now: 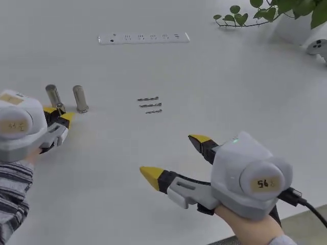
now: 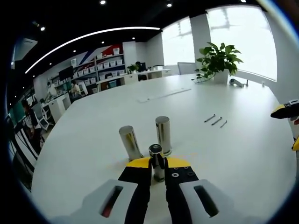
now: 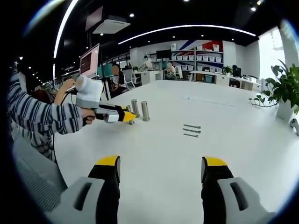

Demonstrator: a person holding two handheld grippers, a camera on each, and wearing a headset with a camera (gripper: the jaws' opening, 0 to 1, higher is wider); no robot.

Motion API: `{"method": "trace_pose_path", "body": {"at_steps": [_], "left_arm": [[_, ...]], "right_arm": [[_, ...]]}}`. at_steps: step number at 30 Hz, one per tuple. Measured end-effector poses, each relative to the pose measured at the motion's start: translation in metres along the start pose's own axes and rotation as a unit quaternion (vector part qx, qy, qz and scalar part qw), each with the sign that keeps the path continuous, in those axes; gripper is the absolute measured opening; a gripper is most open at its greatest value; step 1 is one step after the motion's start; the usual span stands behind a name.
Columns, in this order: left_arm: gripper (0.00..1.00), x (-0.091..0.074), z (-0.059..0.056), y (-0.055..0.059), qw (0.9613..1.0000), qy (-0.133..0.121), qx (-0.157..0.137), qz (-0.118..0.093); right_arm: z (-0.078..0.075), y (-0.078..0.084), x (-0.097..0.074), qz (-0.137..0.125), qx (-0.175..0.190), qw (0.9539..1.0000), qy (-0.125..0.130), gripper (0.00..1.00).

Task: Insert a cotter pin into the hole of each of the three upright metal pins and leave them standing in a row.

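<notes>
A wide white table (image 1: 230, 102) stands in an open office lined with shelving. Two metal pins (image 1: 80, 98) stand upright at its left. Three cotter pins (image 1: 149, 105) lie flat and parallel mid-table. The left gripper (image 1: 60, 117), held level, clamps a third pin (image 2: 156, 151) upright beside them. The right gripper (image 1: 173, 155) hovers low, jaws wide apart and empty.

White power strip (image 1: 143, 38) is laid flat at the far side of the white table (image 1: 230, 92). Potted plant (image 1: 241, 19) is placed at the far right corner. A small white device (image 1: 318, 47), possibly a controller, is seen beside it. Shelves (image 3: 205, 49) with bins are lined along the back wall.
</notes>
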State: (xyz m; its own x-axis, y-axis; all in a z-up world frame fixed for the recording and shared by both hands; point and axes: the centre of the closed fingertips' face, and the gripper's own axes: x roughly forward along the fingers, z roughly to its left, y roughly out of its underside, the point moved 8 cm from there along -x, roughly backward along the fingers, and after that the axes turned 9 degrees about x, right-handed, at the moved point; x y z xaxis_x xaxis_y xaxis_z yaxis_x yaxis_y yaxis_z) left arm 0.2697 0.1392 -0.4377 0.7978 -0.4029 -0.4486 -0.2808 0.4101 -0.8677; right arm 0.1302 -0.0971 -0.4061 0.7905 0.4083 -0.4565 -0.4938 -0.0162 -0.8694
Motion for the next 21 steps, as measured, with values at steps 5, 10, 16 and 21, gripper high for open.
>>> {"method": "trace_pose_path", "body": {"at_steps": [5, 10, 16, 21], "left_arm": [[0.06, 0.001, 0.0, -0.001, 0.9999, 0.01, -0.001, -0.007], [0.05, -0.001, -0.006, -0.003, 0.9997, 0.023, 0.009, -0.008], [0.05, -0.009, -0.026, -0.011, 0.9979, 0.058, 0.014, -0.024], [0.05, -0.013, -0.048, -0.015, 0.9949, 0.093, 0.022, -0.034]], "right_arm": [[0.0, 0.001, 0.0, 0.005, -0.003, 1.0, 0.002, 0.68], [-0.001, 0.001, -0.001, 0.006, -0.004, 1.0, 0.005, 0.68], [-0.002, 0.001, -0.001, 0.007, -0.006, 0.9999, 0.007, 0.67], [-0.001, 0.004, 0.0, 0.02, -0.017, 0.9996, 0.006, 0.67]]}}
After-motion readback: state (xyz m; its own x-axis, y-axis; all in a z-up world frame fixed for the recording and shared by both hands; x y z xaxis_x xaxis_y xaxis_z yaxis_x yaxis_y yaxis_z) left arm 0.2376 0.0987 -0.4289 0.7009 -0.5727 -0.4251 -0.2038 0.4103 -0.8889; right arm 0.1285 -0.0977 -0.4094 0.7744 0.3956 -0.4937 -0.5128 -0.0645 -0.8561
